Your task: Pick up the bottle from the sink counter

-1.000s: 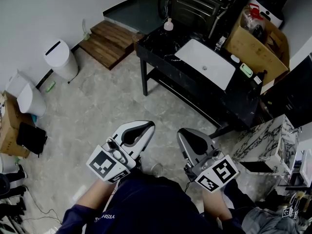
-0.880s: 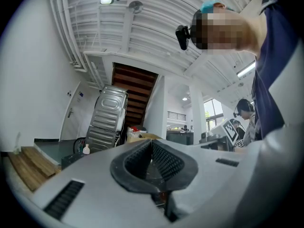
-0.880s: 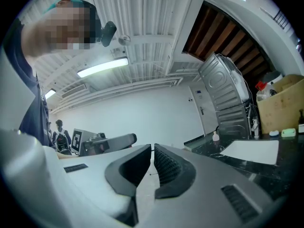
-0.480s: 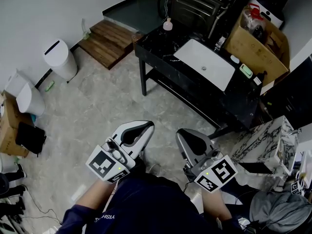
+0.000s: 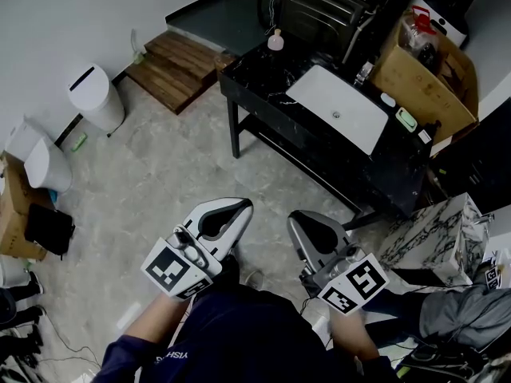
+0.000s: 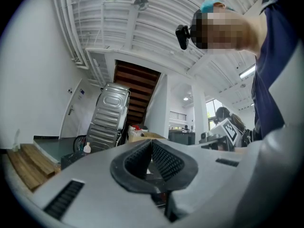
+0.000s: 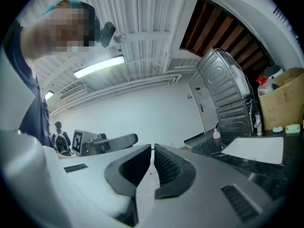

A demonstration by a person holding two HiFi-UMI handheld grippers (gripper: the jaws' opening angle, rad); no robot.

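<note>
A small pale pink bottle (image 5: 275, 41) stands on the far left corner of the black sink counter (image 5: 263, 82), left of the white basin (image 5: 339, 106). Both grippers are held low in front of the person, well short of the counter. In the head view my left gripper (image 5: 233, 207) and right gripper (image 5: 297, 219) point toward it. The left gripper (image 6: 152, 145) has its ribbed pads together with nothing between them; the bottle (image 6: 87, 147) is tiny and far off. My right gripper (image 7: 153, 149) is shut too and empty, and its view shows the bottle (image 7: 216, 133) far away on the counter.
A white bin (image 5: 92, 94) and wooden steps (image 5: 180, 66) lie left of the counter. A cardboard box (image 5: 427, 70) sits at its right end, a metal cabinet (image 5: 319, 2) behind it. A marble-patterned block (image 5: 435, 238) and a person's grey-clad legs (image 5: 459, 313) are at lower right.
Both grippers keep their pose and stay shut. The scene has shifted only slightly. A person in grey has come into the lower right corner.
</note>
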